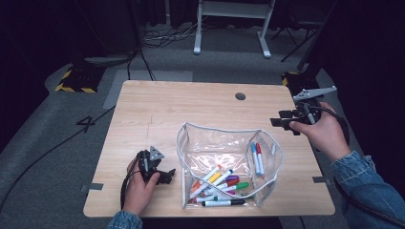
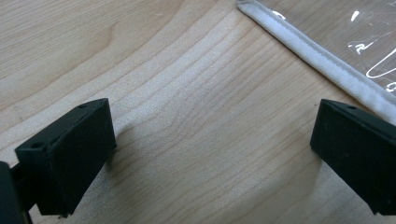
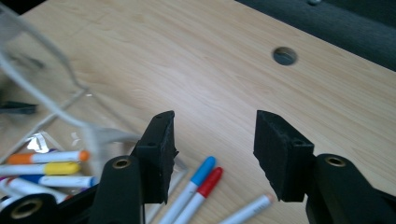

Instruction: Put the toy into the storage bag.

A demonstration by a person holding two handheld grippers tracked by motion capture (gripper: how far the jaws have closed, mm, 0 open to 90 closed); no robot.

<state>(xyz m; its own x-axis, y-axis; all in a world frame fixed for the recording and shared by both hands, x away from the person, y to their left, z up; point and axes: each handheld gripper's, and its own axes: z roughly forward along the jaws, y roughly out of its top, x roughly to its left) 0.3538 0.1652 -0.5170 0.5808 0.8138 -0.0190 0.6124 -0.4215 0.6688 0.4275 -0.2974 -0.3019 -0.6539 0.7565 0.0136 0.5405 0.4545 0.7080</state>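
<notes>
— Hand-held gripper on the right [image 1: 282, 122]: where is it, and is anything in it?
— It hangs above the bench's [image 1: 157, 112] right edge, just beyond the clear pouch [image 1: 229, 143]. Its jaws stand partly apart with only bare wood between them.
— And the left hand-held gripper [image 1: 168, 174]?
— Low at the bench's near left, just beside the pouch's white-trimmed edge [image 2: 317, 60]; its jaws gape wide, holding nothing.
— Where are the markers?
— Most lie heaped in the pouch's near end [image 1: 217, 183]; a blue marker [image 1: 255, 158] and a red marker [image 1: 260, 157] lie side by side at its right end, below the right gripper's jaws in that gripper's view.
— Anything in the way?
— The pouch's upright walls fence the markers in. A round hole [image 1: 240, 96] sits in the far bench top, and cables [image 1: 167, 36] trail over the floor behind.
</notes>
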